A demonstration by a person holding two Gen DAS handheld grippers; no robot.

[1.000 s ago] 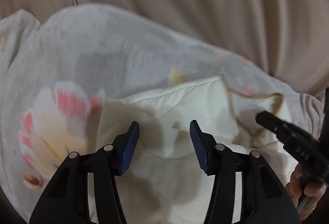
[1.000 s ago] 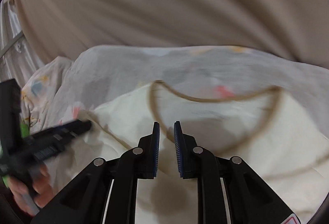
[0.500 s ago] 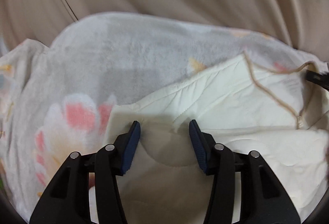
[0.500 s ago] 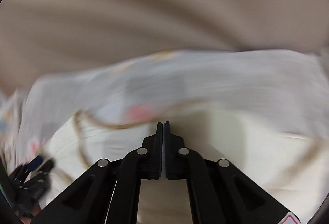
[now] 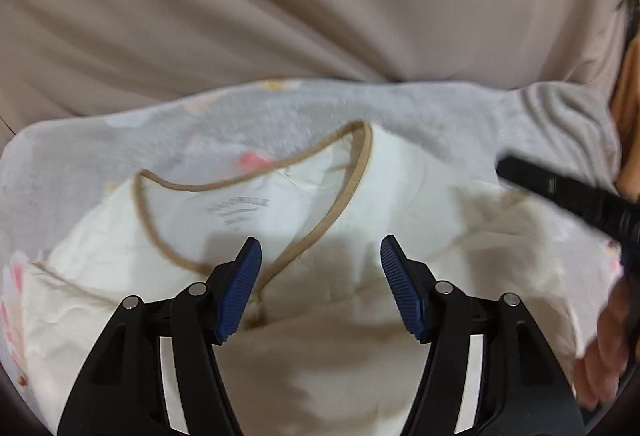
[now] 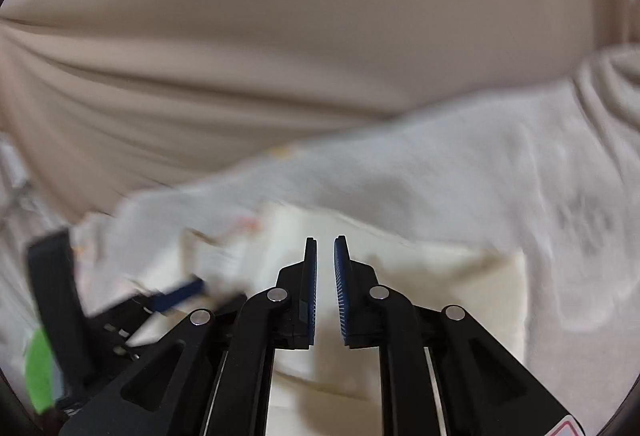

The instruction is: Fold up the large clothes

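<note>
A cream garment (image 5: 420,203) with a tan-trimmed neckline (image 5: 340,203) lies spread on a grey flowered blanket (image 5: 200,131). My left gripper (image 5: 320,276) hovers just over the neckline, its jaws wide and opening, nothing pinched between the blue pads (image 5: 240,296). My right gripper (image 5: 568,199) enters that view from the right, with a hand (image 5: 612,348) below it. In the blurred right wrist view, my right gripper (image 6: 325,248) hangs above the cream garment (image 6: 440,276), its jaws opening to a narrow gap with nothing in it. The left gripper (image 6: 120,300) shows at the lower left.
Wrinkled beige fabric (image 5: 320,3) fills the background behind the blanket. An orange object (image 5: 628,115) sits at the far right edge. The grey blanket (image 6: 520,175) bunches into folds at the upper right of the right wrist view.
Both grippers swept sideways across the garment; the left one went from the garment's plain side to its neckline and spread wider. The right jaws closed fully, then parted a little.
</note>
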